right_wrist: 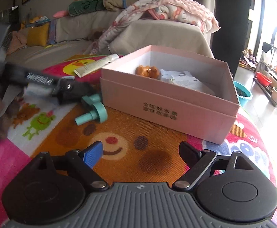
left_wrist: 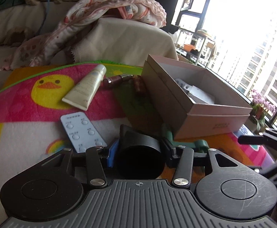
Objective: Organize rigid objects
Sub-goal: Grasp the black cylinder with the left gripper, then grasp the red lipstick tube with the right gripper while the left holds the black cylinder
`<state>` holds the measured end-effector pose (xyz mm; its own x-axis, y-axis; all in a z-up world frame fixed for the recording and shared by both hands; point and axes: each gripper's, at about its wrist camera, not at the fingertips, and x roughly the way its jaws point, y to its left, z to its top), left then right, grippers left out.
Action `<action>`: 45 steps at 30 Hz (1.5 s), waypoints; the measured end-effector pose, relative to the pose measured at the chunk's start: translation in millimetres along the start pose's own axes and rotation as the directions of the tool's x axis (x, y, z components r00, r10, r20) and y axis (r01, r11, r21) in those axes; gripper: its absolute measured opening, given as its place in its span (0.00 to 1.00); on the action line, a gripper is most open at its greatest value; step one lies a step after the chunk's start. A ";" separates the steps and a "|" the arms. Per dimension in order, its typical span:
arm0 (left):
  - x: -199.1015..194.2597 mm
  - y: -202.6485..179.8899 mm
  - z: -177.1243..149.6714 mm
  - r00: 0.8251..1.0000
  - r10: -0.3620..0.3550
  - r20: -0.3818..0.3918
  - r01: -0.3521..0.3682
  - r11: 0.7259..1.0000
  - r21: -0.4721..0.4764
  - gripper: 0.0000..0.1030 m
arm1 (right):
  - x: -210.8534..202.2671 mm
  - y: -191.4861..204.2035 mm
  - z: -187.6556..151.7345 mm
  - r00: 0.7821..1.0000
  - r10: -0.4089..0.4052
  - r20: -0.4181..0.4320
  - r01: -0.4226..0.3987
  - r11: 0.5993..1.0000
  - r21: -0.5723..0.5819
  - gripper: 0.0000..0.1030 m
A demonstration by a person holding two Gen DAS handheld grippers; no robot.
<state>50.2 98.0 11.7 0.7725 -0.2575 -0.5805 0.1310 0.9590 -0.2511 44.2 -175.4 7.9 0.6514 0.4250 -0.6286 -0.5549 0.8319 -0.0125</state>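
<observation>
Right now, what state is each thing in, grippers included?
Pink cardboard box: open, lidless, partly filled.
Cream squeeze tube: capped, lying flat.
Pale blue remote control: flat, buttons up.
Teal plastic roller: lying beside the box.
Left gripper: closed on a black cylinder.
Right gripper: open, empty.

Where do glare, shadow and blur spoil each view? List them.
Left wrist view: the window is blown out white; the black cylinder in the left gripper is featureless dark; the pink box has its near wall shadowed. Right wrist view: the left gripper is motion-blurred at the left edge; daylight washes out the right edge.
</observation>
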 end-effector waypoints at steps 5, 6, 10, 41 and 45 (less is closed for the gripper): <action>-23.6 16.0 -15.9 0.998 0.031 0.054 -0.028 0.998 -0.048 0.51 | -3.7 11.1 47.7 0.997 0.076 0.016 -0.076 0.997 0.001 0.85; -25.5 20.3 -16.3 0.997 0.037 0.063 -0.033 0.998 -0.061 0.51 | -5.4 13.8 62.6 0.996 0.089 0.021 -0.089 0.996 -0.002 0.85; -27.6 31.4 -18.6 0.996 0.008 0.091 0.002 0.994 -0.107 0.51 | 6.3 22.6 137.9 0.994 0.109 -0.006 -0.109 0.994 0.021 0.85; -58.8 71.8 -23.0 0.960 0.080 0.267 0.017 0.940 -0.341 0.50 | 237.8 61.8 231.5 0.880 -0.013 -0.475 0.000 1.000 -0.028 0.25; -58.6 72.2 -22.3 0.968 0.067 0.241 0.017 0.944 -0.330 0.50 | 202.7 78.8 208.4 0.834 0.038 -0.551 -0.096 0.993 -0.076 0.25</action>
<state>0.5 179.7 10.3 0.9063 -0.1568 -0.3924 -0.0686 0.8617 -0.5028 240.3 50.7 41.6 0.2364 0.1893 -0.9530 -0.6521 0.7580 -0.0112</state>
